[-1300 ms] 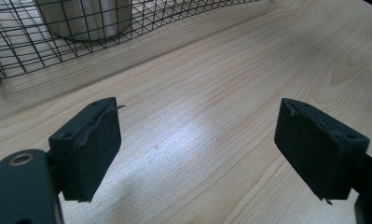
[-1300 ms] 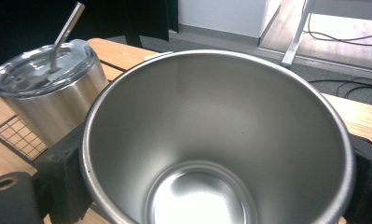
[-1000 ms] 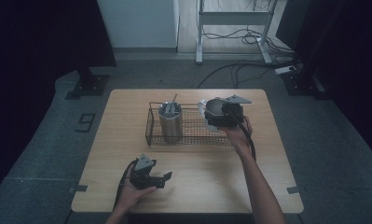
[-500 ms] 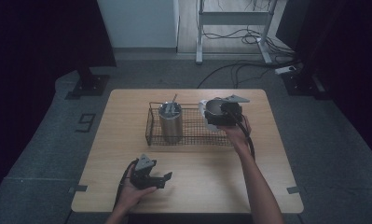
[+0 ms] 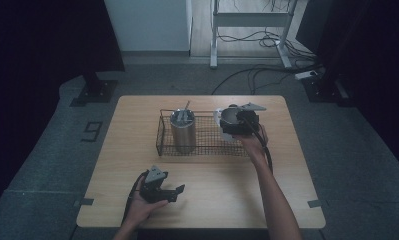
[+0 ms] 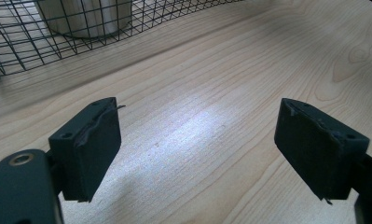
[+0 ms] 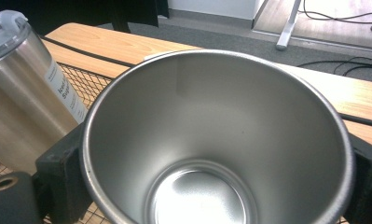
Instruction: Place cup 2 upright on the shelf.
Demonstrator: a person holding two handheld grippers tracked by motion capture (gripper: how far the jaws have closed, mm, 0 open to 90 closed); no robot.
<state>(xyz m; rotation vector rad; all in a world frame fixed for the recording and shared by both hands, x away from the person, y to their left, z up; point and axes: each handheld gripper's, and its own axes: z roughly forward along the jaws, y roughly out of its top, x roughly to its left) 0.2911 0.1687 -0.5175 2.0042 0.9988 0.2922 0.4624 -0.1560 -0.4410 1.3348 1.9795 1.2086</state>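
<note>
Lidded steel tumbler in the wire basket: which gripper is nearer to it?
Right. The right gripper holds an open steel cup beside the lidded tumbler; the left gripper rests near the table's front edge.

Open steel cup [image 7: 216,154], shiny, empty, upright, held at the wire basket's [image 5: 207,145] right end, beside the lidded tumbler [image 7: 25,88]

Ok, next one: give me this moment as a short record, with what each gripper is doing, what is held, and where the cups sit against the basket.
work in hand: steel cup held over the right end of the wire basket
right gripper: shut on the steel cup, jaws on opposite sides of its wall
cup state: open top, empty inside
left gripper: jaws apart, nothing between them, low over the bare table near its front edge
lidded tumbler: upright in the basket's left part, clear lid on
</note>
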